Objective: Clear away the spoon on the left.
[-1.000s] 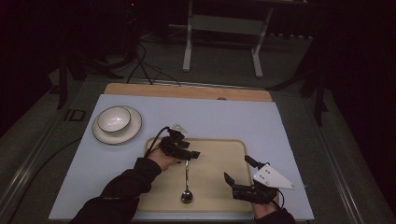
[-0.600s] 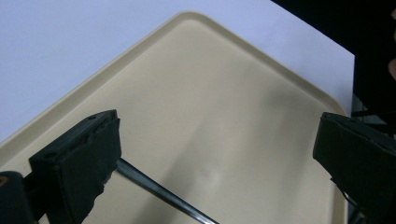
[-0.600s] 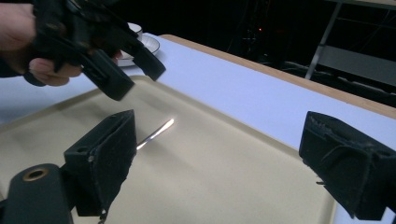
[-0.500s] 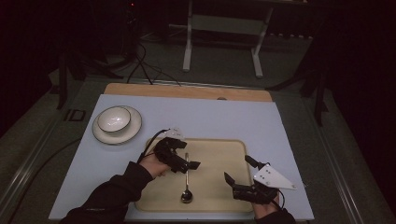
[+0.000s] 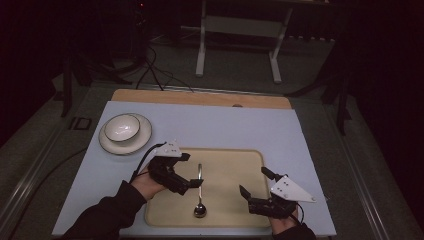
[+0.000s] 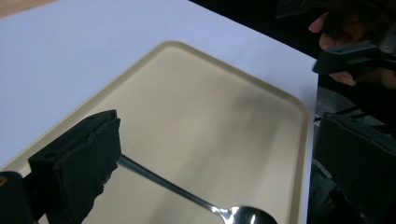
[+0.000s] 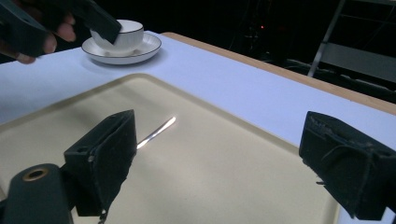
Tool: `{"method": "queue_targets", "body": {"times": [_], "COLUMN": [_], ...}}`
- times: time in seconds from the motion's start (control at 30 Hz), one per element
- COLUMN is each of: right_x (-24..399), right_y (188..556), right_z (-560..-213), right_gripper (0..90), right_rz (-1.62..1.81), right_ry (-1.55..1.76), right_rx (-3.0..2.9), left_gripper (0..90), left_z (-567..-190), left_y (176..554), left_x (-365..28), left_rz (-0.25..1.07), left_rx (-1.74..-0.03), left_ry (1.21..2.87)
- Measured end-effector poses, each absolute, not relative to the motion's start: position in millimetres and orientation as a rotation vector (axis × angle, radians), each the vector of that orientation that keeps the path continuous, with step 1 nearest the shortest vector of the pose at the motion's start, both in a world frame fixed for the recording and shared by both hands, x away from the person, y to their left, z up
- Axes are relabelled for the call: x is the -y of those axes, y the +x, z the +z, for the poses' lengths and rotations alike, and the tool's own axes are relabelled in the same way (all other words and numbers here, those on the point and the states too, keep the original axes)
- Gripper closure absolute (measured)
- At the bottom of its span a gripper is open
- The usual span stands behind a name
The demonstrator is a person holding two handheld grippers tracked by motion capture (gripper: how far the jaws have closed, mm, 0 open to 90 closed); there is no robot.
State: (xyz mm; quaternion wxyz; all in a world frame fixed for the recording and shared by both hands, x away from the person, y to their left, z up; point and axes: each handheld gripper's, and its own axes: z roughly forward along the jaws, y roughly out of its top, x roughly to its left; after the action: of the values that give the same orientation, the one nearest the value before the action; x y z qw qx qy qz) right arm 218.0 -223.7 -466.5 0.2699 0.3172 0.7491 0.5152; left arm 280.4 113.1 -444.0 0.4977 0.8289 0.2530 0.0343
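Spoon released on tray

Your left gripper (image 5: 192,171) has just opened wide above the spoon (image 5: 199,192); your right gripper (image 5: 254,183) hovers wide, empty, over the tray (image 5: 235,160).

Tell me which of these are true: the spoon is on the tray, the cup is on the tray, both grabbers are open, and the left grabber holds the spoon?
1. The spoon lies on the tray. True.
2. The cup stands on the tray. False: it sits on a saucer on the table, beyond the tray's left corner.
3. Both grabbers are open. True: the left gripper and right gripper both have jaws apart.
4. The left gripper holds the spoon. False: its jaws are apart and have just been opening; the spoon lies free.
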Motion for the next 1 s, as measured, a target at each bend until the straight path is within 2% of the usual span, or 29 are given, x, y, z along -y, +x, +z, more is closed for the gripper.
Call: {"method": "queue_targets", "body": {"times": [0.5,1.0], "right_x": [223,223], "right_y": [218,218], "right_z": [-467,-467], "right_gripper": [11.5,11.5], "right_rz": [1.382,1.376], "right_ry": [0.856,0.859], "right_rx": [-2.018,-2.020], "left_gripper": [1.7,1.7], "left_z": [-427,-435], "left_y": [251,238], "left_x": [-159,-183], "left_rz": [0.172,0.199], "left_rx": [-0.658,-0.696], "left_ry": [1.935,1.898]}}
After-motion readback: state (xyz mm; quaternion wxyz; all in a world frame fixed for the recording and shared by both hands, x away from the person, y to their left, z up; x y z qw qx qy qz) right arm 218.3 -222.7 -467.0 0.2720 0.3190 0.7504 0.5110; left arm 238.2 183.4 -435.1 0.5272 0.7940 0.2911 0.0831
